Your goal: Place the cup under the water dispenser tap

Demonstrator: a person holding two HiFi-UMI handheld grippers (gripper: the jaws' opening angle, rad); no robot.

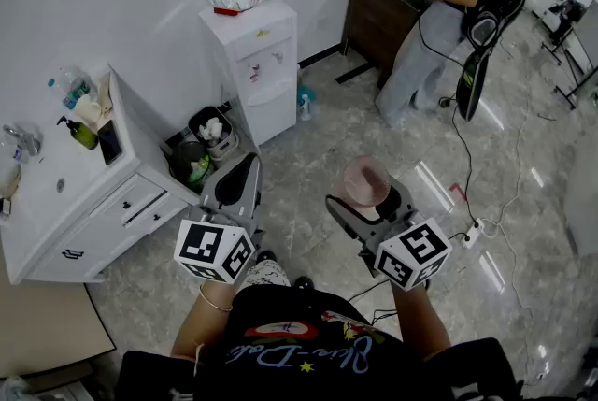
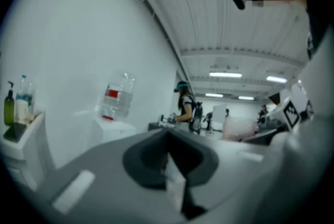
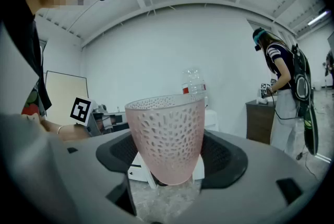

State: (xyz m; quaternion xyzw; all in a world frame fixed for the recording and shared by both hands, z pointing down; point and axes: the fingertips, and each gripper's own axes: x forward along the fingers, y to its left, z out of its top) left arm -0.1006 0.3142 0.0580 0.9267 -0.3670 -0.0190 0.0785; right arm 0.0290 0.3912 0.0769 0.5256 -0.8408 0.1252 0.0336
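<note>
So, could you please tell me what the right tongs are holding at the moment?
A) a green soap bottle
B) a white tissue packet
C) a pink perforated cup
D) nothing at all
C: the right gripper view shows the pink cup standing upright between the jaws of the right tongs, which press on its sides.

White cabinet [image 1: 93,221] at left; bins [image 1: 224,148] beside it; person [image 1: 430,44] at dark dresser [image 1: 369,16].

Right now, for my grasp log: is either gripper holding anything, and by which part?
The right gripper holds the pink cup by its lower sides; the left gripper holds nothing.
</note>
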